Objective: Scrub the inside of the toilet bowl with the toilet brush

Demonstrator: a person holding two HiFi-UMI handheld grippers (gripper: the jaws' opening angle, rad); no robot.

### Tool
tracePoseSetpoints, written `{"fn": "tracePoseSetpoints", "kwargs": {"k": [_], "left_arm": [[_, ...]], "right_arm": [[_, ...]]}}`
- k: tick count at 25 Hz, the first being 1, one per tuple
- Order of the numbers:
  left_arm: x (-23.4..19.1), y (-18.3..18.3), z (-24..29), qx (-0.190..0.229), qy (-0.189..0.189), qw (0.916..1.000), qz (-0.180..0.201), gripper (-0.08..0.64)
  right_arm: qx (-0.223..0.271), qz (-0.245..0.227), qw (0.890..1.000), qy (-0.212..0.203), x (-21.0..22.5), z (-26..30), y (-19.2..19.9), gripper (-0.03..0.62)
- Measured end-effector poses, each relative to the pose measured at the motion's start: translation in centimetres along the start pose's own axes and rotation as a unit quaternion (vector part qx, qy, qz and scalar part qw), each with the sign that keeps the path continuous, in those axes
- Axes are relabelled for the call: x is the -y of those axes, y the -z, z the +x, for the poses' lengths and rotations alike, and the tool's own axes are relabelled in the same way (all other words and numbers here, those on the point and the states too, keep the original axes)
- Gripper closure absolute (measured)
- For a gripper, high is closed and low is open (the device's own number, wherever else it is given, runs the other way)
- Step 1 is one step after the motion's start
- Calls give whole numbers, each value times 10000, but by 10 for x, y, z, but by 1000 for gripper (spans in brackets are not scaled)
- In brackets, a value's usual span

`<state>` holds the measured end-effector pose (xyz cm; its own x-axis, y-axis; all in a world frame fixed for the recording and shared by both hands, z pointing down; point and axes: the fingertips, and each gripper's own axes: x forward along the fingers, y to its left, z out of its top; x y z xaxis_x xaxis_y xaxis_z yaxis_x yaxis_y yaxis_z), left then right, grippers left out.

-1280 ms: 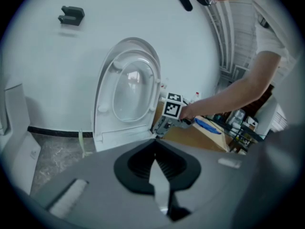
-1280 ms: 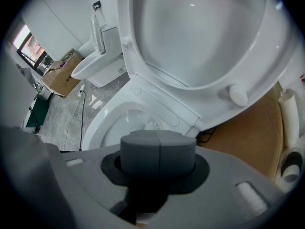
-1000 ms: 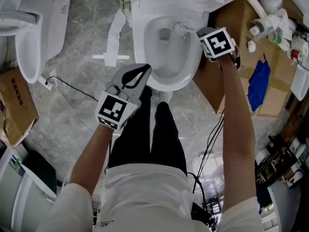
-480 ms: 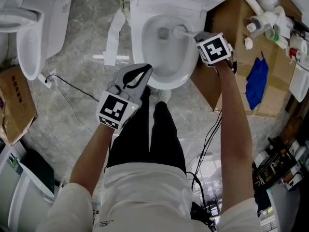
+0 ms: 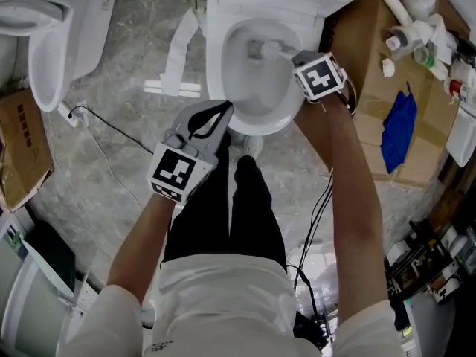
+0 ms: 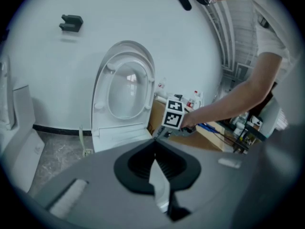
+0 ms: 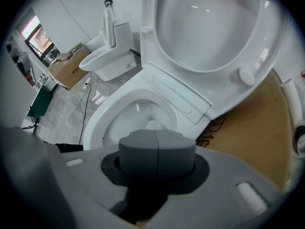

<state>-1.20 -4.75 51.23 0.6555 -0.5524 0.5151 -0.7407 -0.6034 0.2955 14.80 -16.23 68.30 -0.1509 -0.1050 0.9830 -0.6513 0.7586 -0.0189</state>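
- The toilet brush point(image 5: 274, 48) has its white head down inside the toilet bowl point(image 5: 217, 62), toward the bowl's back wall; the right gripper view shows the head point(image 7: 153, 124) low in the bowl, just past the jaw tips.
- The right gripper point(image 5: 303, 59) reaches in over the bowl's right rim. Its jaws are closed on the brush handle, the grey pads meeting along one seam point(image 7: 156, 149).
- The left gripper point(image 5: 219, 110) is outside the bowl, just in front of its front rim. Its jaws meet at the tips point(image 6: 155, 144) and hold nothing.
- The seat and lid point(image 7: 209, 27) stand raised behind the bowl.
- The person's black trousers point(image 5: 230, 207) are directly in front of the bowl.
- Flat cardboard point(image 5: 357, 43) lies against the bowl's right side, with a blue cloth point(image 5: 398, 136) on it further right.
- A white strip point(image 5: 171, 88) lies on the marbled floor point(image 5: 126, 65) just left of the bowl, and a black cable point(image 5: 111, 129) runs across the floor beyond it.
- A second toilet point(image 5: 52, 43) stands well to the left of the bowl, with a cardboard box point(image 5: 18, 155) nearer the viewer than it.
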Motion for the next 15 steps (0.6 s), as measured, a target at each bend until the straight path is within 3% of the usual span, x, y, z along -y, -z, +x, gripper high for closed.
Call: {"fn": "tracePoseSetpoints", "kwargs": {"k": [7,15], "left_arm": [[3,23,-9,-71,-119,9999,-81,568],[8,25,-17,-64,-193,9997,-167,568]], "right_arm": [[-100,-342,9991,237,3,20,3,448],[-536,-276,9982,-36,-20,26,40,448]]}}
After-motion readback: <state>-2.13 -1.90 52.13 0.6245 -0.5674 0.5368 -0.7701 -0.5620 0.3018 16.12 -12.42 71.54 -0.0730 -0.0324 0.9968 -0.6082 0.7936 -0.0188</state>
